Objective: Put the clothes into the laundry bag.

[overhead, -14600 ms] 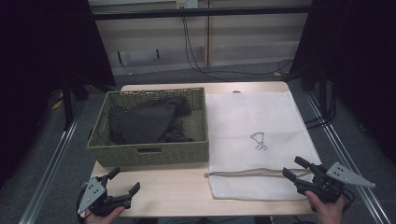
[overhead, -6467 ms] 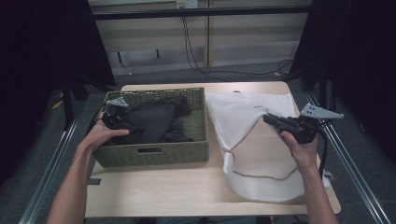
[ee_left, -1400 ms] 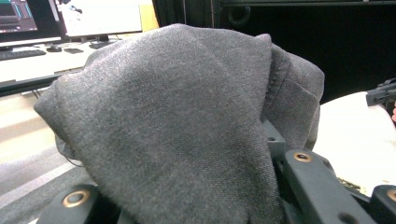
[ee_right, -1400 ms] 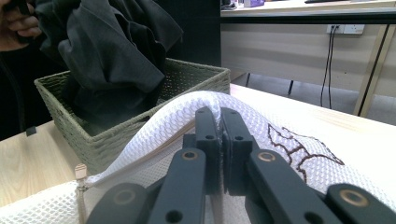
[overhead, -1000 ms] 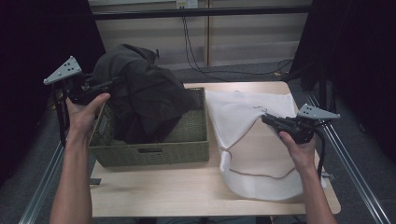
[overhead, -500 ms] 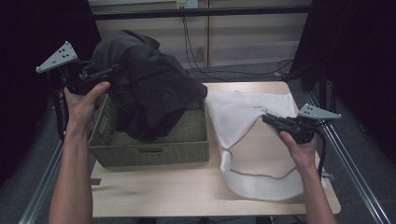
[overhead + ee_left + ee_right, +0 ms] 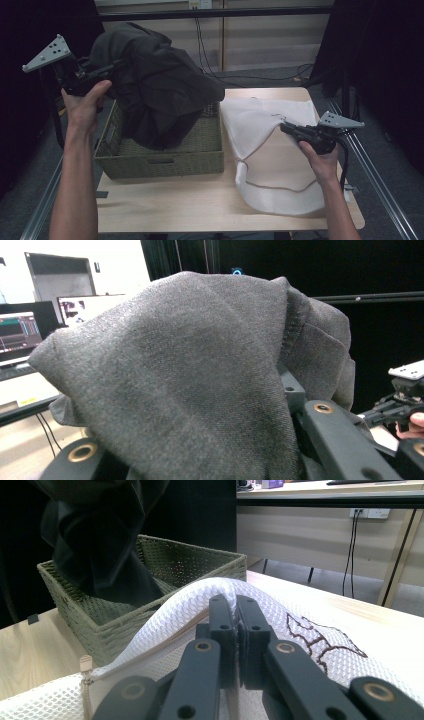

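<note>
A dark grey garment point(image 7: 160, 90) hangs above the green woven basket point(image 7: 165, 160), its lower folds still inside the basket. My left gripper point(image 7: 107, 67) is shut on the garment's top edge, high at the left; in the left gripper view the grey cloth point(image 7: 190, 380) drapes over both jaws. A white mesh laundry bag point(image 7: 270, 150) lies on the table to the right of the basket. My right gripper point(image 7: 287, 127) is shut on the bag's upper layer and holds it raised; in the right gripper view the jaws point(image 7: 235, 625) pinch a ridge of white mesh point(image 7: 200, 600).
The wooden table point(image 7: 200, 205) has bare room in front of the basket. A metal rail point(image 7: 380, 185) runs along the right side. The wall, a cable and dark curtains stand behind the table.
My left gripper has risen with the garment, pulling more of it up out of the basket. My right gripper and the bag have stayed in place.
</note>
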{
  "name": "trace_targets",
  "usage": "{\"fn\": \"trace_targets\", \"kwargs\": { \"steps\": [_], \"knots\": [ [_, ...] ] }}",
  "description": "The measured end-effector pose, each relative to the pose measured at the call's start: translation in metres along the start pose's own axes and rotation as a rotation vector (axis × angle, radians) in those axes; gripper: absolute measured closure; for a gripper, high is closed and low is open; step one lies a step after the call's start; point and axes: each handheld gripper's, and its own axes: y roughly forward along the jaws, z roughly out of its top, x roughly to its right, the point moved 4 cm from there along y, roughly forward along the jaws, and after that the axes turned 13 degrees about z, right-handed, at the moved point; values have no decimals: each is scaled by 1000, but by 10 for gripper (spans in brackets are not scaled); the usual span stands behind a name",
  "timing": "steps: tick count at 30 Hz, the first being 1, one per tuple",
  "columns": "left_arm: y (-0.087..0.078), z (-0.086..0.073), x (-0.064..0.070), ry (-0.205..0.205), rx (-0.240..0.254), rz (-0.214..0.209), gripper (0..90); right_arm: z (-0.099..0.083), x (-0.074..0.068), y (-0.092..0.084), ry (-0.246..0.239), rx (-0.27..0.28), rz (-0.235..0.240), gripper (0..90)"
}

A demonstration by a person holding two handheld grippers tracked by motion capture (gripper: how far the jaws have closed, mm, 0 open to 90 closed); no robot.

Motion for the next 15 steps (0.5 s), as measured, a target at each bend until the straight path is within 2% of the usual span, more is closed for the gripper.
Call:
{"fn": "trace_targets", "kwargs": {
  "steps": [9, 10, 15],
  "knots": [
    [-5, 23, 4, 3, 40, 18, 668, 0, 0, -1, 0, -1, 0, 879],
    [-6, 29, 4, 19, 40, 17, 668, 0, 0, 0, 3, -3, 0, 879],
    [-7, 40, 5, 25, 54, 22, 668, 0, 0, 0, 1, -2, -1, 879]
  ]
}}
